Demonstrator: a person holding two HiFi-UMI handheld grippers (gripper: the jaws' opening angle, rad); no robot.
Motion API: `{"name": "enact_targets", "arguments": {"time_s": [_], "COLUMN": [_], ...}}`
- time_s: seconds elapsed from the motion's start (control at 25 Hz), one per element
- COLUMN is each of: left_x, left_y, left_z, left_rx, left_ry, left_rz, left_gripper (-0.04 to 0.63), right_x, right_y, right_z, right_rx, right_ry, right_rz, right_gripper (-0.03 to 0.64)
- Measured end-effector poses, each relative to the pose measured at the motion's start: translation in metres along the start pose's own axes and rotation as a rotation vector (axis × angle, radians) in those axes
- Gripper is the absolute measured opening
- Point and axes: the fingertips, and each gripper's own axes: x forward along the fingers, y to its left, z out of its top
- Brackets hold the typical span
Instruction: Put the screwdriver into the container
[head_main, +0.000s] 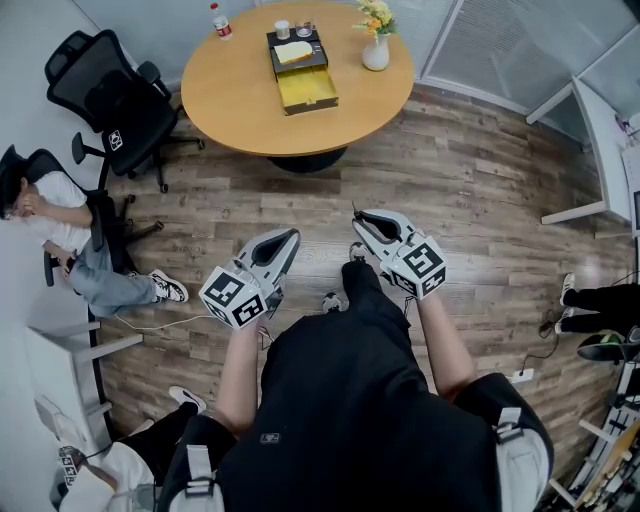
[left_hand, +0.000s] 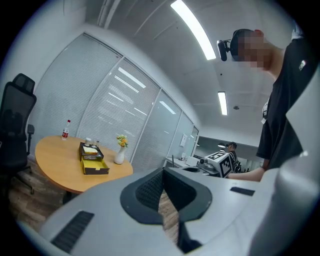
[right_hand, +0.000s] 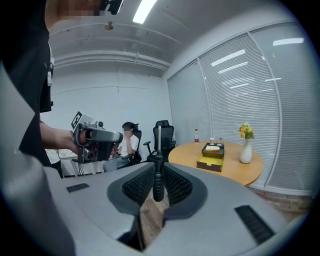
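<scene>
Metal-shafted screwdriver (right_hand: 158, 167), smooth wooden table (right_hand: 240, 168)

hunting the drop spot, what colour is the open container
The container is yellow; head view shows it best.

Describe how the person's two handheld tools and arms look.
Both the left tool and right tool have pale grey, tapering shells with dark ribbed pads inside. Each carries a white cube printed with black square markers at its rear. No cables show on them. The person wears a black short-sleeved top; the forearms are uncovered.

Round table (head_main: 240, 100), flower vase (head_main: 376, 52), office chair (head_main: 105, 95)
</scene>
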Motion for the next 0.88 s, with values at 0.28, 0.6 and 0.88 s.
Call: {"name": "enact_targets", "arguments": {"time_s": [0.28,0.6,0.88], "left_x": [0.014,0.047,0.088], "left_y": [0.009,0.029,0.046], "left_z": [0.005,0.016,0.027], "left_rx": [0.004,-0.011,-0.024], "left_ry": [0.005,-0.003,-0.01], "left_rz": [0.006,0.02,0.036], "left_gripper": [0.006,0.006,0.006], "right_x": [0.013,0.023,0.036], "right_y": [-0.02,-0.048,-0.091], "right_z": [0.009,0.01,0.018], "right_rx": [-0.009,-0.007,-0.02], "right_ry": [-0.011,0.01,0.021], "right_rz": [0.015,0.046,0.076], "right_gripper": [0.054,0.054,0.054]}}
